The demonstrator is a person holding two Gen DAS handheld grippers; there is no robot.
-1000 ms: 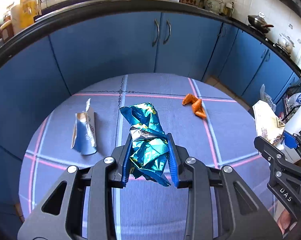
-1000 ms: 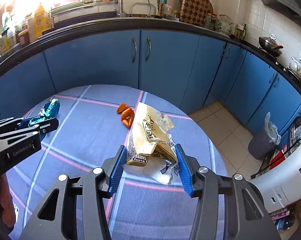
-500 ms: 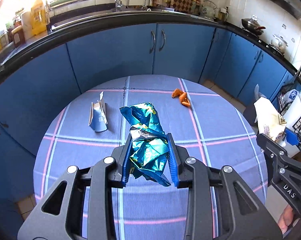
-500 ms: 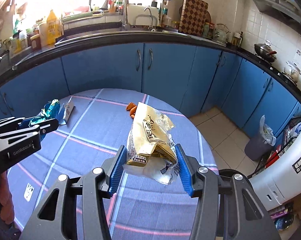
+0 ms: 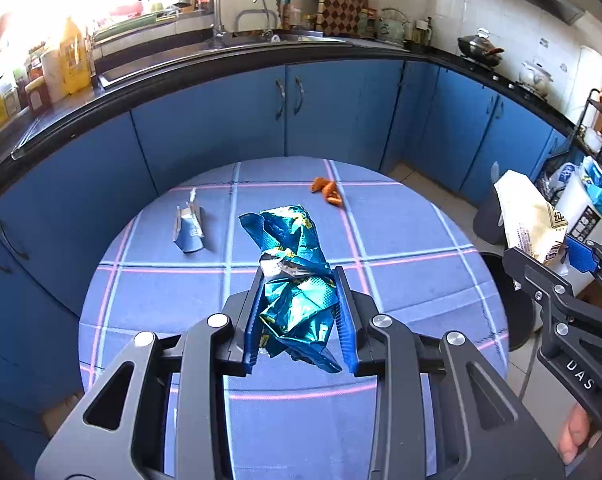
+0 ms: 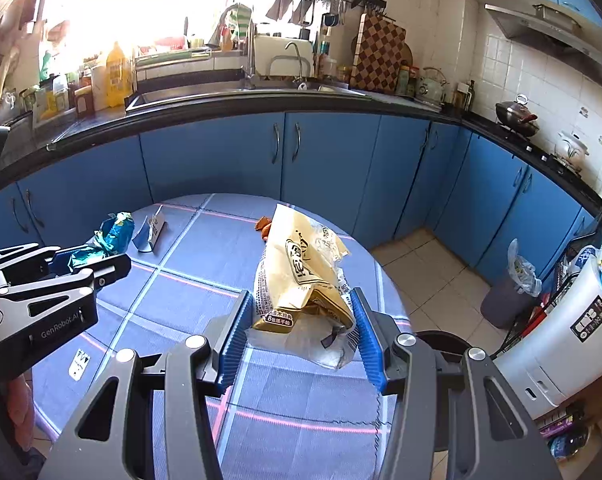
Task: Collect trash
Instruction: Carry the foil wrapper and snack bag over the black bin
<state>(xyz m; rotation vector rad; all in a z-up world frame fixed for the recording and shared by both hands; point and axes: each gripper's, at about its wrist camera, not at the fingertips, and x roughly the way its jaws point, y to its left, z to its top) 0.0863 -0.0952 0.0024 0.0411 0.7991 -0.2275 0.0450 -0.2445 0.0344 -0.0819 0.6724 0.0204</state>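
My left gripper (image 5: 299, 312) is shut on a crumpled teal foil wrapper (image 5: 293, 272) and holds it above the round table (image 5: 421, 280). My right gripper (image 6: 297, 328) is shut on a yellow plastic bag (image 6: 301, 272), also held above the table, near its right edge. A torn blue-and-silver wrapper (image 5: 189, 232) and an orange scrap (image 5: 327, 192) lie on the table's far half. The right gripper with the yellow bag shows in the left wrist view (image 5: 529, 224). The left gripper shows in the right wrist view (image 6: 85, 256).
A dark round bin (image 6: 441, 340) stands on the floor just right of the table. A grey bin with a bag (image 6: 509, 296) stands by the blue cabinets (image 6: 325, 168). A white appliance (image 6: 561, 344) is at the right. A small white scrap (image 6: 79, 362) lies near the table's left edge.
Both grippers have risen and pulled back from the table with their wrappers still held. The table and the loose scraps look smaller and lower.
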